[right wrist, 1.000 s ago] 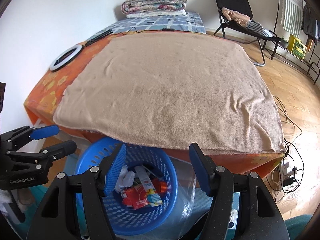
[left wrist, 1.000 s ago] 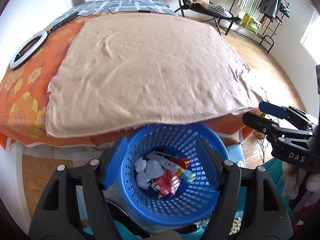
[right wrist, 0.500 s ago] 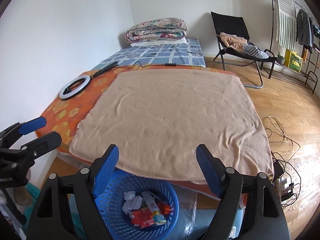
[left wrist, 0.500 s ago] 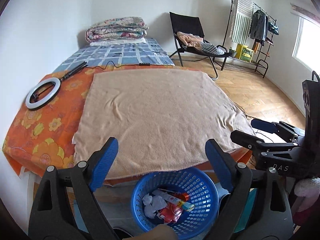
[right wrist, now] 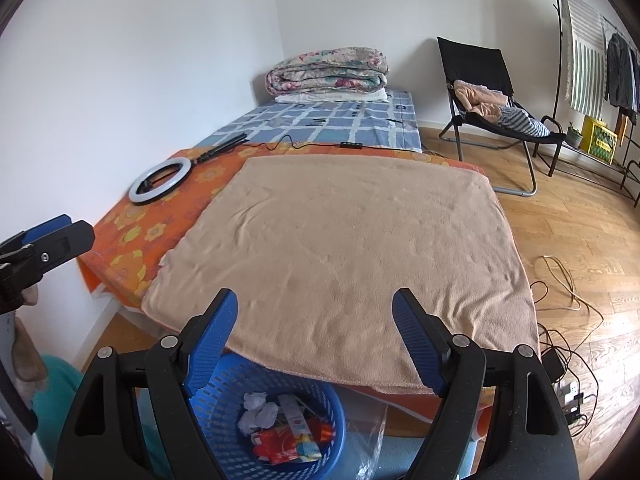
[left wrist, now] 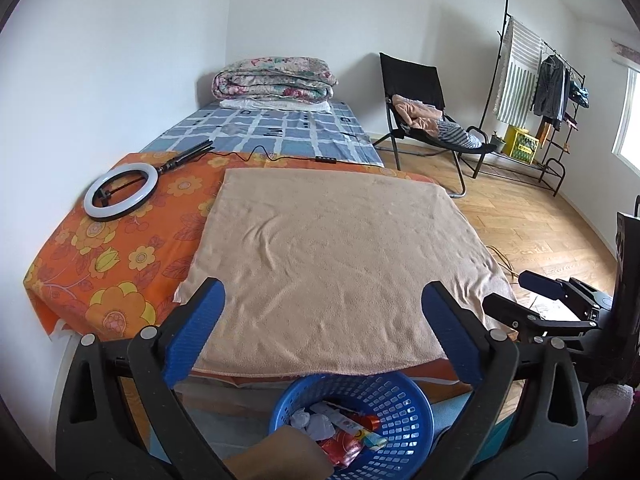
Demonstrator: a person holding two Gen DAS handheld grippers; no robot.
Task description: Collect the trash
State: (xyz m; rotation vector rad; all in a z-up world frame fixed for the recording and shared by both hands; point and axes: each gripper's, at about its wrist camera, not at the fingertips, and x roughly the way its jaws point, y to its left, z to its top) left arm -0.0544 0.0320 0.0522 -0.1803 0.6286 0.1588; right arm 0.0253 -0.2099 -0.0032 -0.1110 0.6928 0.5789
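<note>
- The left black plastic two-finger gripper (left wrist: 323,330) is fitted with ribbed blue pads (left wrist: 195,336) and silver round-head screws (left wrist: 147,332).
- The right black plastic two-finger gripper (right wrist: 314,340) is built likewise, with ribbed blue pads (right wrist: 416,346) and silver pivot screws (right wrist: 460,340).

The beige blanket (left wrist: 332,264) lies bare, open to passage. At 10 o'clock a ring light (left wrist: 122,191) rests on the bed (left wrist: 100,264). At 6 o'clock the blue basket (right wrist: 224,440) sits below the bed edge, top unobstructed.
</note>
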